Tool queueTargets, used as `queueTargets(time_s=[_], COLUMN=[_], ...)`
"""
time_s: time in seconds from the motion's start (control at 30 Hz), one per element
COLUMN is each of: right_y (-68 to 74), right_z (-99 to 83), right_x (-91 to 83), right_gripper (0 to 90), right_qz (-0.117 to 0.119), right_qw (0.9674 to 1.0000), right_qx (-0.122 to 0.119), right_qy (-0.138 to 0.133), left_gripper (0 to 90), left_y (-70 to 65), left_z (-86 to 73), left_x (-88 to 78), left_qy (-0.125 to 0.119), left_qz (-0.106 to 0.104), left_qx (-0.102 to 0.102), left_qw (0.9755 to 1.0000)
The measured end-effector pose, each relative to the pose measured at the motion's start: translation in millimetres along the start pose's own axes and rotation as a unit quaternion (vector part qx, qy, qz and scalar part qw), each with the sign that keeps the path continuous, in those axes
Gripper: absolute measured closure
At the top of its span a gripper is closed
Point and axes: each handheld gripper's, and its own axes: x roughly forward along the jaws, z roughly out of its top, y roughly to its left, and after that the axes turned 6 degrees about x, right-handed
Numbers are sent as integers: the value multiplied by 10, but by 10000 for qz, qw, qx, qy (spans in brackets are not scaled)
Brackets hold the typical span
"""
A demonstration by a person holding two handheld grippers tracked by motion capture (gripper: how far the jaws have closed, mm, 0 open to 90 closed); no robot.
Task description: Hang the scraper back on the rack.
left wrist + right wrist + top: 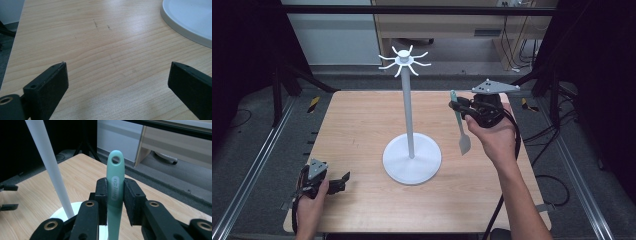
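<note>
A white stand (409,120) rises from a round base (412,159) at the table's middle, with several hooks (404,61) at its top. My right gripper (458,105) is raised to the right of the pole, shut on the handle of a green spatula (458,120) whose grey blade (464,144) hangs down. In the right gripper view the spatula (115,185) sits upright between the pads, its hang hole above them, and the pole (51,170) stands to the left. My left gripper (343,179) rests open at the table's near-left corner, nothing between its jaws (117,82).
The wooden table (362,125) has metal rails along both sides. The stand's base edge (190,22) lies at the upper right of the left gripper view. A desk and cables stand beyond the far edge.
</note>
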Motion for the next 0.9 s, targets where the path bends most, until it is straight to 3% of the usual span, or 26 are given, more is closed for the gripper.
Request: queueTargets(time_s=[0.13,0.37,0.9], right_y=[48,134,185], right_z=[77,237,354], right_x=[-6,-40,-93], right_gripper=[741,741,741], right_qz=[132,155,260], right_qw=[9998,9995,9987], right_qx=[73,-48,-110], right_qy=[-139,-281,-431], left_gripper=[26,27,27], left_y=[-5,-5,-7], left_z=[1,1,3], left_x=[4,4,-1], left_qy=[-9,-22,-51], left_qz=[-10,-22,-19], left_qx=[-8,-8,-3], left_qw=[10000,10000,10000])
